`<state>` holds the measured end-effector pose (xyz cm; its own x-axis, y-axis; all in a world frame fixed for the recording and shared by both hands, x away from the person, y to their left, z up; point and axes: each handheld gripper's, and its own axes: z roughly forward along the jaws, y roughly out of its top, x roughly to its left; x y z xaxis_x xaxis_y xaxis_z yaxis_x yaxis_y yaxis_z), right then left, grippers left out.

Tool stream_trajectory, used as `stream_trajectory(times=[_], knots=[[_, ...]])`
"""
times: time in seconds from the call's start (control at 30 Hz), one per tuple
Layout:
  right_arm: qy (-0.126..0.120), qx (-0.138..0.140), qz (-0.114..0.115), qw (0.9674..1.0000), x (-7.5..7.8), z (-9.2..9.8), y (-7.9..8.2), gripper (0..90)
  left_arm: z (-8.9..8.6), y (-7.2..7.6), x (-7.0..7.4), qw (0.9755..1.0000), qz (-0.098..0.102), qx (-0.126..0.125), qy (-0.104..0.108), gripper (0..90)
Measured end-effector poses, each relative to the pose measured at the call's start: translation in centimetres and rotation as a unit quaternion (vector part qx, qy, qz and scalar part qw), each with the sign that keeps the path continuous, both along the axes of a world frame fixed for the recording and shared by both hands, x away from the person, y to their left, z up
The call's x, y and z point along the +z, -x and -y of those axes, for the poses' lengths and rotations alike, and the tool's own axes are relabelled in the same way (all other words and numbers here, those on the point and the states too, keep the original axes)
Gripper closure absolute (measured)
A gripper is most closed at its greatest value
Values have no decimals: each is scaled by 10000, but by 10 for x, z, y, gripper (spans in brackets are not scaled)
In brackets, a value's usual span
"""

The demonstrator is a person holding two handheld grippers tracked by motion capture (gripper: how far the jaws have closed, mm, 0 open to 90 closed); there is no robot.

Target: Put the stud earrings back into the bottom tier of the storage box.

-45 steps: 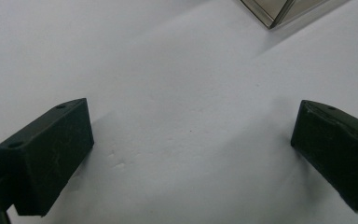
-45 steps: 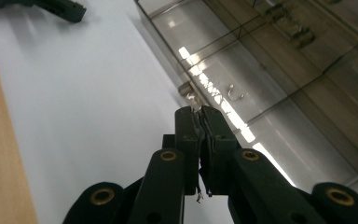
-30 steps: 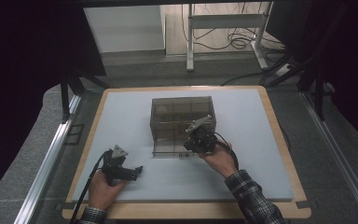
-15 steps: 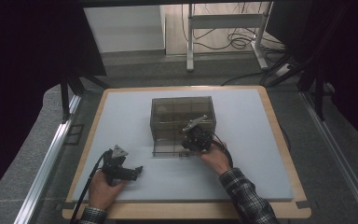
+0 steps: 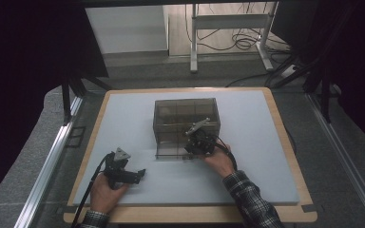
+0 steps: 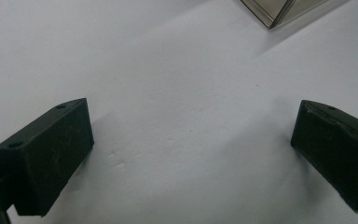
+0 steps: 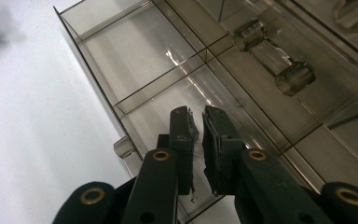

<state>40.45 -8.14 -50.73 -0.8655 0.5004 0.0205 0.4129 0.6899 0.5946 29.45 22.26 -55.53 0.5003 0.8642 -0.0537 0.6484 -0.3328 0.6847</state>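
I am holding my right gripper over the open drawer, jaws just parting, nothing between them; my left gripper is resting wide open.

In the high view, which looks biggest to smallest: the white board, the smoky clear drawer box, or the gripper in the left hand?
1. White board, by far the largest.
2. Drawer box, its bottom drawer pulled out.
3. Left gripper, smallest; it sits nearer the camera, yet looks clearly smaller than the box.
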Motion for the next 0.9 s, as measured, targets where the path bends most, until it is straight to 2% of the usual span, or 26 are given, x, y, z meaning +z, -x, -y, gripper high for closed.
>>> stream_trajectory(times=[0.9], knots=[[-130,27,108,9999,16,12,8,718,0,0,0,10000,1,-1,-2,0]])
